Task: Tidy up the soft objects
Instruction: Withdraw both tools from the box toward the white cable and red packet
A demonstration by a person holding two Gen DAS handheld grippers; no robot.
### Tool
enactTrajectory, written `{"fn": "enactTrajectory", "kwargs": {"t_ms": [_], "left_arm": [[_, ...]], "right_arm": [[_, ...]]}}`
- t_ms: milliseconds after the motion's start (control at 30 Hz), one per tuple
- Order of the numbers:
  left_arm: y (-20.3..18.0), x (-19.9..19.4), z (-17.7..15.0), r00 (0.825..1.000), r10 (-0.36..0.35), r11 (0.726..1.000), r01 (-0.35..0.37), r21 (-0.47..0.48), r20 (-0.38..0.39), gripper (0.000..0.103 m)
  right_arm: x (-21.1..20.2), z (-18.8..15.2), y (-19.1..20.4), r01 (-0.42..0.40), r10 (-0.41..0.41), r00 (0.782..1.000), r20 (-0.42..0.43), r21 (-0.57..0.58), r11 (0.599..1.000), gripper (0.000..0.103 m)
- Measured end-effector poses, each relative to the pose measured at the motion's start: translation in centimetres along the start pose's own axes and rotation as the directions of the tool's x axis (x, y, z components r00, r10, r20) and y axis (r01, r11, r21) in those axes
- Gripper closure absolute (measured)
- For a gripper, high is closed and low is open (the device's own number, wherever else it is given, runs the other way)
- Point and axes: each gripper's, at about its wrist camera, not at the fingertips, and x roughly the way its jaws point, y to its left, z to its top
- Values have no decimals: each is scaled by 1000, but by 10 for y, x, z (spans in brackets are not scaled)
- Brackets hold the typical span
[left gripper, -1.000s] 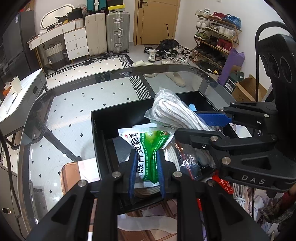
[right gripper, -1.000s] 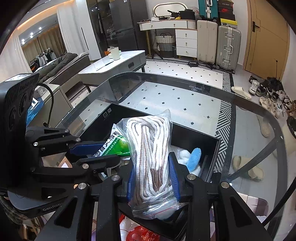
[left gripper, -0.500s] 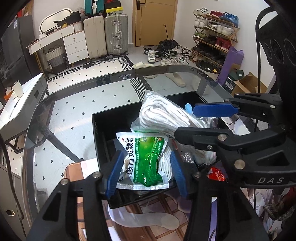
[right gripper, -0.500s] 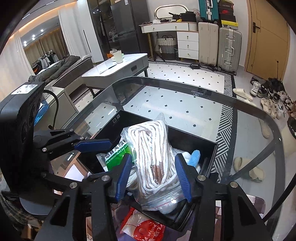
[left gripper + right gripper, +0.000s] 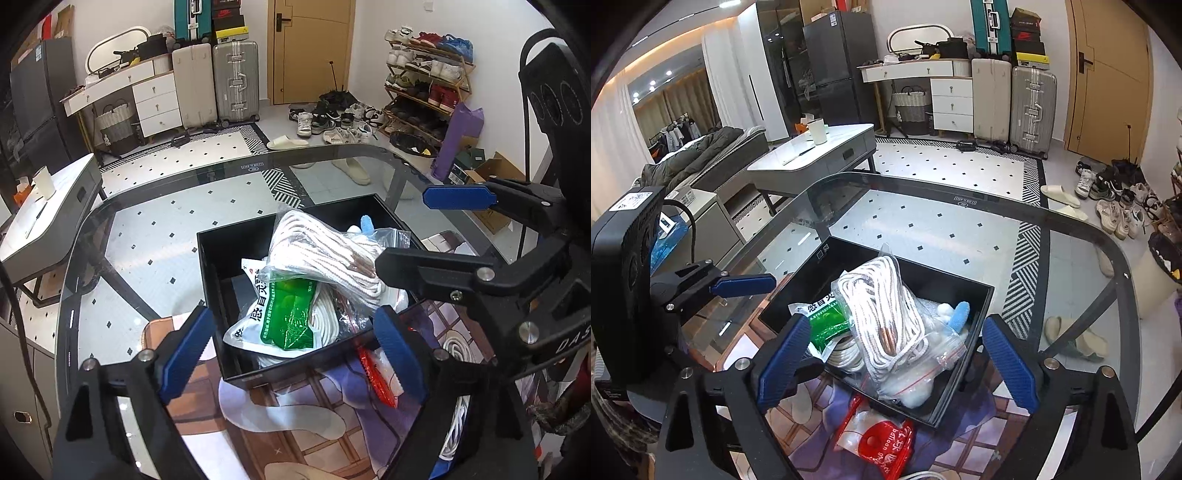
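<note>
A black open box [image 5: 207,258] [image 5: 982,306] stands on the glass table. In it lie a green and white packet [image 5: 284,314] [image 5: 823,317], a clear bag of white rope [image 5: 325,254] [image 5: 886,314] and a blue and white soft item [image 5: 955,312]. My left gripper [image 5: 291,354] is open and empty, just in front of the box's near wall. My right gripper [image 5: 897,360] is open and empty above the box's near edge. The right gripper also shows at the right of the left wrist view [image 5: 458,229].
A red balloon packet [image 5: 882,446] [image 5: 376,373] and a white rope coil [image 5: 456,350] lie on a printed mat [image 5: 332,424] in front of the box. The glass table's curved edge [image 5: 960,184] runs behind it. Chairs, suitcases and shoes stand beyond.
Both grippers let go and opened wide: the left released the green packet, the right released the rope bag. Both items now lie in the box, and both grippers drew back.
</note>
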Motion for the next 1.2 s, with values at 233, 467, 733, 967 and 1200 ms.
{"fn": "enactTrajectory", "kwargs": {"t_ms": [233, 467, 733, 967, 1200], "left_arm": [[-6, -12, -7, 1000, -14, 1000, 14, 8, 7, 4], [-15, -19, -15, 1000, -27, 999, 26, 38, 9, 1], [-23, -21, -28, 999, -54, 993, 53, 104, 9, 1], [-28, -22, -36, 995, -98, 981, 96, 167, 5, 1], [-27, -24, -40, 992, -129, 964, 125, 234, 0, 1]], "right_arm": [[-25, -15, -12, 21, -21, 1000, 8, 33, 999, 1], [-45, -36, -20, 59, -59, 998, -8, 91, 994, 1], [-60, -62, -18, 103, -99, 994, -39, 151, 983, 1], [-61, -83, -13, 131, -109, 989, -102, 243, 961, 1], [-58, -102, -6, 160, -117, 982, -146, 330, 930, 1]]}}
